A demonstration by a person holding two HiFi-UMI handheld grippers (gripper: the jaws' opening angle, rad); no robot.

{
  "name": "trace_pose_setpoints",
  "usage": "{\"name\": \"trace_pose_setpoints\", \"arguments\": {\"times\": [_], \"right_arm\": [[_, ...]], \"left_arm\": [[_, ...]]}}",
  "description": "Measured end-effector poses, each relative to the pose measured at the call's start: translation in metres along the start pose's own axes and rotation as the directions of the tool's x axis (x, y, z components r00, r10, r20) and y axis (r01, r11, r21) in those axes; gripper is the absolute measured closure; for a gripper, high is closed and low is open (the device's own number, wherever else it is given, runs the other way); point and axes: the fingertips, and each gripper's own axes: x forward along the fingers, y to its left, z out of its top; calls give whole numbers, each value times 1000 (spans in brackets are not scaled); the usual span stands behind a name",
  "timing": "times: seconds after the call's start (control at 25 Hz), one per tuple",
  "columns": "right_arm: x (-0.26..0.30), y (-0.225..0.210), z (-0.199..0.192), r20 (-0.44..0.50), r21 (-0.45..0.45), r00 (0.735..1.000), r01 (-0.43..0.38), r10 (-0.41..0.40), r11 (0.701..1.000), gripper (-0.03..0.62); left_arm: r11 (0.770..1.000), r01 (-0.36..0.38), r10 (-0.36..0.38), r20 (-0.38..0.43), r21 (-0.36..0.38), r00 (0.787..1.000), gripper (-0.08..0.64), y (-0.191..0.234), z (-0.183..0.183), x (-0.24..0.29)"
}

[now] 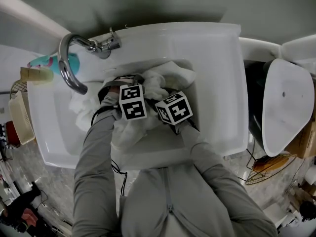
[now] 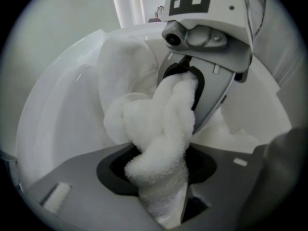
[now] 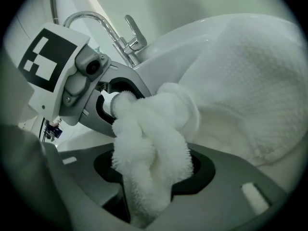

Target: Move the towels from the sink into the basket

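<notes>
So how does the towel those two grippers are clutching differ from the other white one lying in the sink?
The clutched towel is fluffy and looped; the other towel looks flatter, finely woven. The clutched towel is bunched into a rope, pinched by the left gripper and right gripper; the other towel lies spread against the sink wall. Both are white.

The left arm [image 1: 96, 152] and right arm [image 1: 210, 157] reach down, close together. The left gripper [image 2: 161, 194] and right gripper [image 3: 147, 194] face each other, both clamped on the same towel [image 2: 163, 124].
</notes>
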Motion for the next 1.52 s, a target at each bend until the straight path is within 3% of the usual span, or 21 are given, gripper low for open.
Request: {"name": "trace_pose_setpoints", "arguments": {"times": [0.16,0.48,0.64,0.8,1.04,1.32,1.52], "right_arm": [[-6,3,2,2,6,1000,-8,8,1000,416],[-38,16,24,90,-58,996,14,-9,998,439],[-61,27,38,148,-109,989,31,-15,994,440],[-87,44,54,216,-182,976,53,-12,982,443],[-134,82,79,325,-286,946,88,10,954,443],[-199,149,106,451,-417,891,156,54,896,443],[-234,204,115,516,-485,848,169,125,858,443]], "left_arm": [[999,-18,18,-2,-26,1000,320,-3,2,-6],[985,-120,128,54,-122,990,342,-1,13,-40],[967,-191,207,79,-169,975,344,-1,19,-66],[935,-279,307,107,-217,946,347,-2,27,-100],[866,-416,465,144,-276,874,350,-11,37,-162],[751,-574,646,180,-327,742,353,-37,43,-253],[661,-669,742,163,-339,651,355,-65,37,-313]]}}
